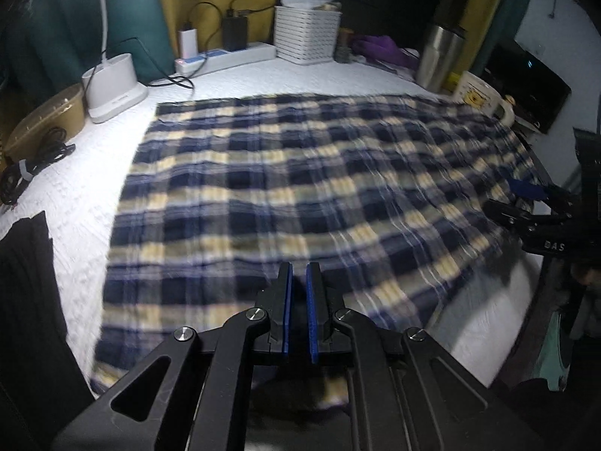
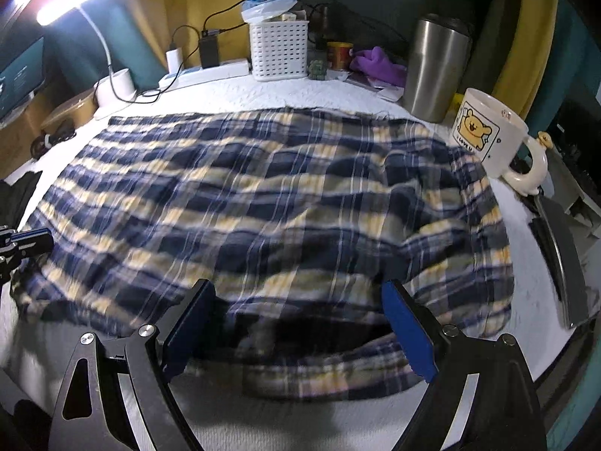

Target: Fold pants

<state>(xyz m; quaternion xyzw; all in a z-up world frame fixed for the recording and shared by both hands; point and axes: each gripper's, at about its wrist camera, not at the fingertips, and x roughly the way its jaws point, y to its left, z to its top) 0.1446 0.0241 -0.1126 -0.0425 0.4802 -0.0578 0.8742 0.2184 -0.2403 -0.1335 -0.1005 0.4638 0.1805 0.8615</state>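
The checked pants [image 1: 285, 188] lay spread flat across the white table [image 1: 94, 203]. The right gripper [image 2: 298, 323] hung wide open over their near edge. The left gripper [image 1: 299, 293] was closed, perhaps pinching cloth; blur hid it.

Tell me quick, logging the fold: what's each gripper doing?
Left gripper: closed, holding nothing visible, above the plaid pants.
Right gripper: open, empty.
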